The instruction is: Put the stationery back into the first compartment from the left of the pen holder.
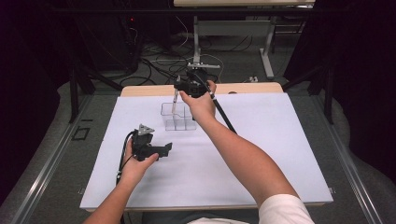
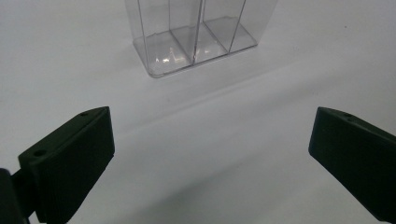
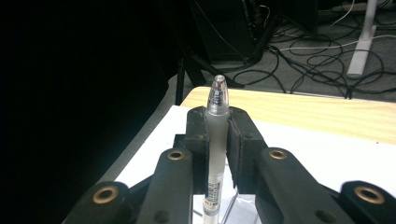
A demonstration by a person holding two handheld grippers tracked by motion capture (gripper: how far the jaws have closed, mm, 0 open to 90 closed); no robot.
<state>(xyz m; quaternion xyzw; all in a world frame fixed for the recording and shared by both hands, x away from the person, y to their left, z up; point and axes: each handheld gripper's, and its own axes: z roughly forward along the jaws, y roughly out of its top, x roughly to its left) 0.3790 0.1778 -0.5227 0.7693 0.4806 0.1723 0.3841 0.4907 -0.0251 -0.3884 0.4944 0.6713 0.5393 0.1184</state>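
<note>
Pen clamped upright in right gripper, seemingly right above the clear organizer; long axis vertical. Left gripper spread wide, empty, nearby.

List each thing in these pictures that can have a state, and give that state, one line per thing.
Left gripper: open, nothing between its fingers.
Right gripper: shut on the pen.
Pen: upright, held above the clear organizer.
Clear organizer: standing upright on the white table, visible compartments empty.

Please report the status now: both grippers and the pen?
Left gripper open, empty. Right gripper shut on pen, above the clear holder. Nothing in the way.
</note>
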